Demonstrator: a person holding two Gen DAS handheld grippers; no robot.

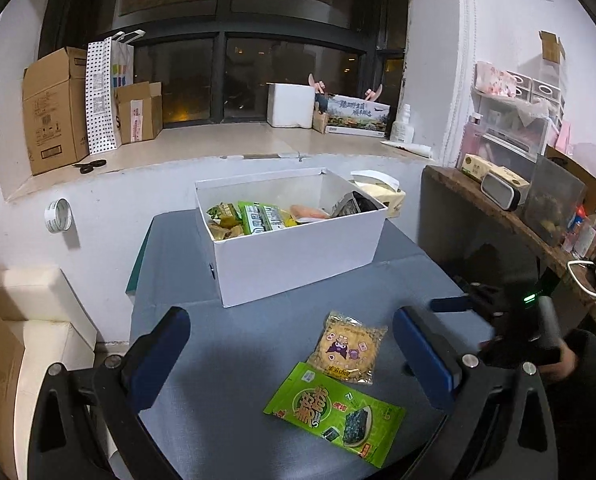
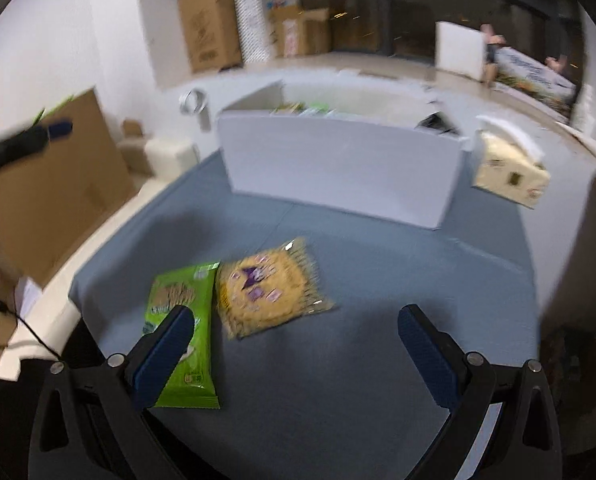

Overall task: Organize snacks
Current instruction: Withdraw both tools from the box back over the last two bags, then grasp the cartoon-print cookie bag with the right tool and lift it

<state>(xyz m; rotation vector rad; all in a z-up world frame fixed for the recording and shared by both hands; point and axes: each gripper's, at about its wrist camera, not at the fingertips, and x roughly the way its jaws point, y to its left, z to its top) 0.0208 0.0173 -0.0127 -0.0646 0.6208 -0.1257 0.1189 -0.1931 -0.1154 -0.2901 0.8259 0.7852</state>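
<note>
A blue-grey table [image 1: 258, 344] fills the middle of the room, its far edge close to a white wall below a dark window. On the table at twelve o'clock stands a large white box [image 1: 298, 248], open at the top, with several snack packets heaped inside: green and yellow wrappers at its nine o'clock end, a dark packet at its three o'clock end. Just beyond the box, at about two o'clock, sits a pale tissue pack [image 2: 509, 172].

Nearer, at about five o'clock from the box and well apart from it, two packets lie flat on the table, their edges touching. One is a green seaweed snack packet [image 1: 333, 414]; the other is a yellow packet [image 1: 347, 346] with a purple cartoon figure, lying closer to the box.

The left gripper [image 1: 290, 356] hovers above the table with its blue-padded fingers spread wide and nothing between them. The right gripper [image 2: 294, 354] is likewise spread wide and empty; its view is blurred, with one finger [image 2: 166, 354] overlapping the green packet in the frame.
</note>
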